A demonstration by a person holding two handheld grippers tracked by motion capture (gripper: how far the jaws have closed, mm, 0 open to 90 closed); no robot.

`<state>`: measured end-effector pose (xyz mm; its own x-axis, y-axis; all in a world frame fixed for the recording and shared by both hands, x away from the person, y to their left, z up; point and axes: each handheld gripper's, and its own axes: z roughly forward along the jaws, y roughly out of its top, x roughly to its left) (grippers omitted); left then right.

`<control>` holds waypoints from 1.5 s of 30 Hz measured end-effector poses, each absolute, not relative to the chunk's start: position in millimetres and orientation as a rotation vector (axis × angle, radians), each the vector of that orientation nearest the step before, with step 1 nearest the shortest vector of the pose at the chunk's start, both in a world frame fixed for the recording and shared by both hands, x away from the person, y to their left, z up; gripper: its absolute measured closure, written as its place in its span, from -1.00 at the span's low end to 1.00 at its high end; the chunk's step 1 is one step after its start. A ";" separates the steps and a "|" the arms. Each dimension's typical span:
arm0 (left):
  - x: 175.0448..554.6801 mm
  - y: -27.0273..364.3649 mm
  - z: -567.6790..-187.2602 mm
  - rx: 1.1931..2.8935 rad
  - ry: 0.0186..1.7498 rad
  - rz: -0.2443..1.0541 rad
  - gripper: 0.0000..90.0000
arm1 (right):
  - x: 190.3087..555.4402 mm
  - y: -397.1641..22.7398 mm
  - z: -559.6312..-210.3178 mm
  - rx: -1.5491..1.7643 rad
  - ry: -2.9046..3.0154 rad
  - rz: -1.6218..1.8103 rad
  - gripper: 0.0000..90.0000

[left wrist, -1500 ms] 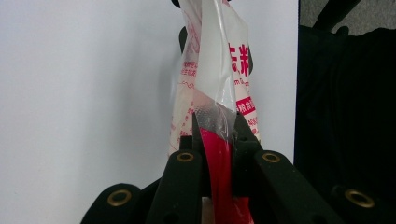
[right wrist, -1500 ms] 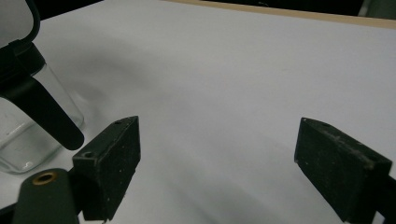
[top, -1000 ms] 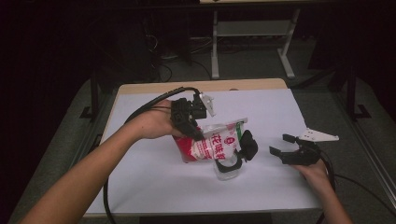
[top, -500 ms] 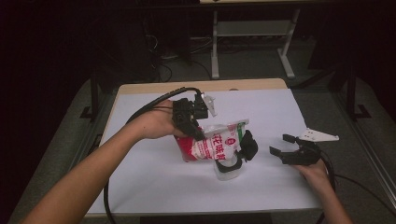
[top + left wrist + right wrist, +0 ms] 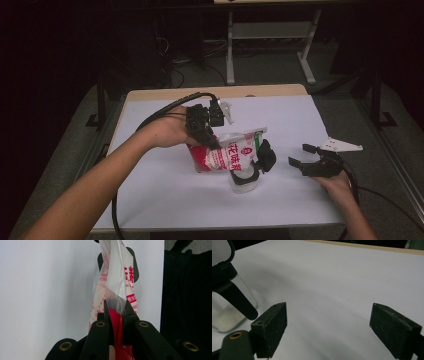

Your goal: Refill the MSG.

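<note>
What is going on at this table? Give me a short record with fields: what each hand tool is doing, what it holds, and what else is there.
Work in hand: a red and white bag is held tilted over a clear jar, mouth toward the jar
Left gripper: shut on the bag's edge
Right gripper: open, nothing between its jaws, resting on the table to the right of the jar
Jar: glass, with black lid parts, some white grains at the bottom
Surface: white table with a wooden far edge
</note>
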<state>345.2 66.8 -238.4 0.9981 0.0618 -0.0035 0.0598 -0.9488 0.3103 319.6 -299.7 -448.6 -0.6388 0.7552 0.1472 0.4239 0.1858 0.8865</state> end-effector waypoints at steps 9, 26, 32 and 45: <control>345.0 65.1 -236.6 2.827 0.084 0.010 0.92 | 319.0 -300.5 -448.2 1.119 2.139 1.438 -0.69; 344.5 61.9 -236.2 2.846 0.078 0.020 0.92 | 318.8 -300.5 -447.9 1.117 2.139 1.439 -0.69; 344.4 59.0 -235.2 2.853 0.075 0.013 0.92 | 318.9 -300.5 -448.0 1.118 2.140 1.437 -0.69; 343.1 53.6 -231.3 2.865 0.065 0.014 0.92 | 318.6 -301.3 -447.2 1.117 2.135 1.441 -0.69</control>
